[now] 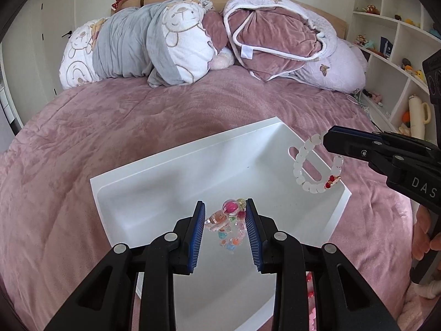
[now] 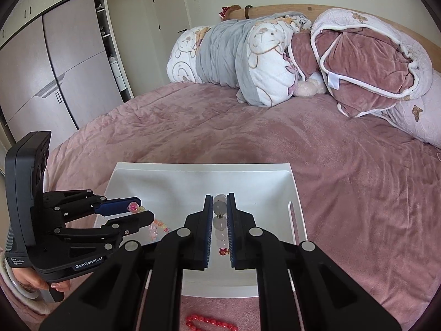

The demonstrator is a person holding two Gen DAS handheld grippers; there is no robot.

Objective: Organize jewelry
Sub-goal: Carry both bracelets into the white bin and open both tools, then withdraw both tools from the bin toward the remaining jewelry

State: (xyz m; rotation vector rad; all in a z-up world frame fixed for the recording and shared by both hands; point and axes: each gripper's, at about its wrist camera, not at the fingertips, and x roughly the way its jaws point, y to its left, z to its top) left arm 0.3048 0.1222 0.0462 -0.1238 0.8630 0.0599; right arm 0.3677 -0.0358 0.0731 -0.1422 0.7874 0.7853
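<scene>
In my left gripper (image 1: pixel 225 207) I pinch a colourful bead bracelet (image 1: pixel 230 222): its pink and clear beads are caught between the two blue pads near the tips, and the rest of the loop hangs down over the inside of the white tray (image 1: pixel 154 176). From the other side the same bracelet (image 2: pixel 154 224) shows under the left gripper (image 2: pixel 139 208), hanging at the tray's left edge.

My right gripper (image 2: pixel 219 202) is closed on a white bead bracelet (image 2: pixel 220 226); the pale round beads run in a line between the pads, with a small red and gold charm at the near end. In the left camera this bracelet (image 1: pixel 317 165) dangles as an open loop from the tip of the right gripper (image 1: pixel 329 139), over the tray's right edge where a slot handle is cut.

The tray (image 2: pixel 281 173) lies on a pink bedspread (image 2: pixel 344 179) that covers the bed. On the bedspread, just off the tray's near edge, lies a red bead bracelet (image 2: pixel 209 321), partly hidden by my right gripper. Rolled quilts (image 1: pixel 193 38) are heaped at the far end against the wooden headboard (image 1: pixel 340 22).
</scene>
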